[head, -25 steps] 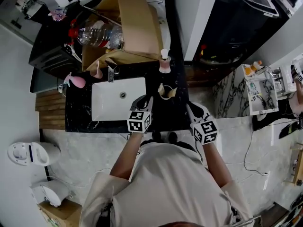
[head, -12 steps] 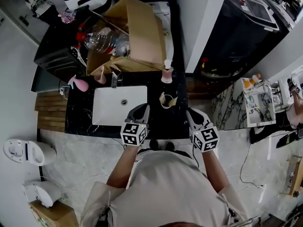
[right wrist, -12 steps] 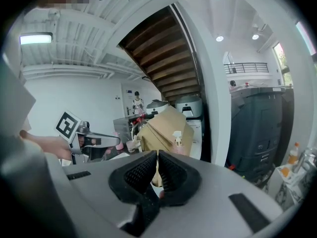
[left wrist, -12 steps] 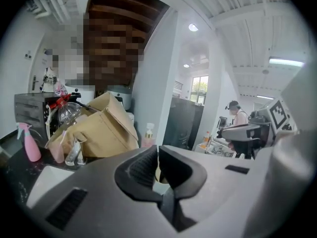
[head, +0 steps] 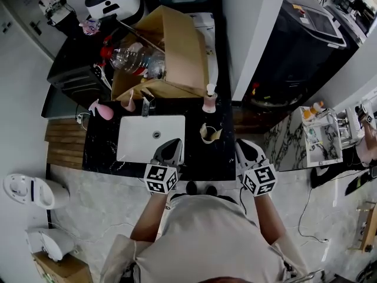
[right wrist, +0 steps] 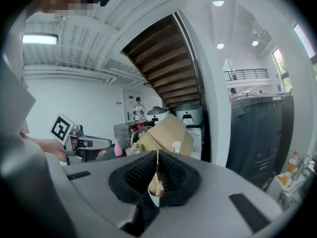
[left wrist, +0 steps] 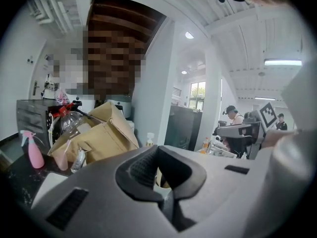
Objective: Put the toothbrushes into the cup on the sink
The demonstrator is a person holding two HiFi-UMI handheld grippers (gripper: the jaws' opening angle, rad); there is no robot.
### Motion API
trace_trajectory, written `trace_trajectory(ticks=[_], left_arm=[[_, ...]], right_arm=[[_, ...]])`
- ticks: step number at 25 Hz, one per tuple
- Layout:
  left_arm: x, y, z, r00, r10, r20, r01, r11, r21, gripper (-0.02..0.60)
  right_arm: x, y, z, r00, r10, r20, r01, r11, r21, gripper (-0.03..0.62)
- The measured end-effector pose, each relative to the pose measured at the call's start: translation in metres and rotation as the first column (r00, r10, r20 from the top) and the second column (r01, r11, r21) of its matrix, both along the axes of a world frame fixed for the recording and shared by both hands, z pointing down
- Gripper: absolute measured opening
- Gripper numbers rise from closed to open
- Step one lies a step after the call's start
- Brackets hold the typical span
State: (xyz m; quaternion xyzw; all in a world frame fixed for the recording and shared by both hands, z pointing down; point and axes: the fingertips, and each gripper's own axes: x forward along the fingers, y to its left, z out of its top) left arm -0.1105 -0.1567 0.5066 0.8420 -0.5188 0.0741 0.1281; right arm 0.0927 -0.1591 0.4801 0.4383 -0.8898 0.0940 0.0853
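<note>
Head view: left gripper [head: 169,148], jaws just closed, and right gripper [head: 246,150] pinch nothing; a stray swing could topple the cream cup [head: 207,133] beside the white sink [head: 132,153].

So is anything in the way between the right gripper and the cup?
Nothing visible. Only bare black counter lies between the right gripper and the cup; the pump bottle stands behind the cup, out of the way.

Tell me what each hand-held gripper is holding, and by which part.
Nothing. The left hand-held gripper has just closed its jaws on nothing; the right hand-held gripper is shut and empty.
</note>
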Motion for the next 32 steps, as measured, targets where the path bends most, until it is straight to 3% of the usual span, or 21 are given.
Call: trace_trajectory(ticks=[10, 32], left_arm=[[-0.009, -0.004, -0.024, 1.000, -0.004, -0.014, 0.005, 0.997, 0.073, 0.008], [-0.013, -0.009, -0.014, 0.999, -0.010, -0.035, 0.012, 0.999, 0.050, 0.008]], right_arm=[[0.004, -0.001, -0.018, 1.000, 0.007, -0.006, -0.007, 0.997, 0.078, 0.034], [-0.005, 0.000, -0.028, 1.000, 0.015, 0.020, -0.017, 0.994, 0.111, 0.032]])
